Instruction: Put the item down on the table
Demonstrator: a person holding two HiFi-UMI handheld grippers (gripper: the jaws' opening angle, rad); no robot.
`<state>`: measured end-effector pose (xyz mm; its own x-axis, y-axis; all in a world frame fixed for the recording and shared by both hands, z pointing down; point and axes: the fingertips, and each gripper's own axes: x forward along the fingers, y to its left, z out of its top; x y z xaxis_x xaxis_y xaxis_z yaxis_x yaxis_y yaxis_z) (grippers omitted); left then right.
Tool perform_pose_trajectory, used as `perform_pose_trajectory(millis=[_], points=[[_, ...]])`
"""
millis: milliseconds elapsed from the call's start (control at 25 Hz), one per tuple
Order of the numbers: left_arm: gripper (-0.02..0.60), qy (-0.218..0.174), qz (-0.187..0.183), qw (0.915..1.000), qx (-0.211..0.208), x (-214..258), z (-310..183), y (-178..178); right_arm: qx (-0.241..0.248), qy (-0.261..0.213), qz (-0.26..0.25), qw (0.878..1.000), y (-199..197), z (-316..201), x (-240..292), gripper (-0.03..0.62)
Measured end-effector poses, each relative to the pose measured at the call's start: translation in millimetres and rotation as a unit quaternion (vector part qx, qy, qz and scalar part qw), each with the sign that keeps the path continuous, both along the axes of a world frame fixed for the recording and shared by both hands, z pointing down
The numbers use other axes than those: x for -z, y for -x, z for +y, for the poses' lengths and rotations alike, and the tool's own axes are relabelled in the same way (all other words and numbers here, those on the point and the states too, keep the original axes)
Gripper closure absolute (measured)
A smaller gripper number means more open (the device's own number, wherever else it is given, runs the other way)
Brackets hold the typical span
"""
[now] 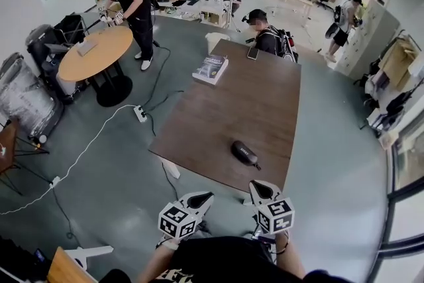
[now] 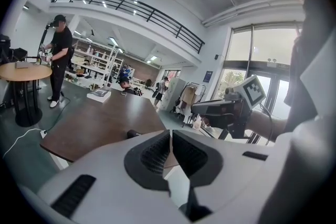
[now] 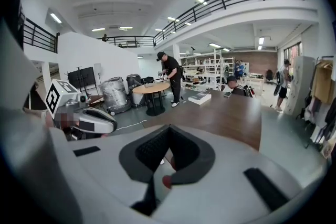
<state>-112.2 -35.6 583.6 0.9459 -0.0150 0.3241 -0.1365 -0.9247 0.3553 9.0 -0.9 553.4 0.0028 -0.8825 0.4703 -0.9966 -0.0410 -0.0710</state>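
A black oblong case [image 1: 244,153] lies on the brown table [image 1: 218,116] near its front edge, free of both grippers. In the left gripper view the case [image 2: 133,134] peeks over the jaw housing. My left gripper [image 1: 201,198] hangs in front of the table edge, close to my body, shut with nothing between its pads [image 2: 157,152]. My right gripper [image 1: 256,188] is beside it, just short of the case, also shut and empty [image 3: 168,134]. Each gripper shows in the other's view: the right gripper [image 2: 223,108] and the left gripper [image 3: 84,119].
A book [image 1: 211,69] and a phone [image 1: 252,53] lie at the table's far end, where a person [image 1: 268,38] sits. A round wooden table [image 1: 96,53] with a standing person [image 1: 132,0] is at the left. A power strip [image 1: 140,114] and cables lie on the floor.
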Motion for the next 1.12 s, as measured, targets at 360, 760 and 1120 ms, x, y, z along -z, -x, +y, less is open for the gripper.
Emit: perform_pose_trajectory(millis=[360, 760, 1120], points=[[0.560, -0.004, 0.010, 0.9991, -0.042, 9.0, 64.7, -81.9, 0.006, -0.002, -0.008, 1.000, -45.0, 56.7, -3.8, 0.606], [0.560, -0.004, -0.001, 0.9982, -0.060, 7.9, 113.8, -123.6, -0.008, 0.001, -0.015, 1.000, -88.4, 108.6, -10.6, 0.606], [0.560, -0.005, -0.007, 0.9976, -0.069, 7.1, 138.0, -141.2, -0.017, -0.003, -0.035, 0.999, -104.6, 134.2, -15.3, 0.606]])
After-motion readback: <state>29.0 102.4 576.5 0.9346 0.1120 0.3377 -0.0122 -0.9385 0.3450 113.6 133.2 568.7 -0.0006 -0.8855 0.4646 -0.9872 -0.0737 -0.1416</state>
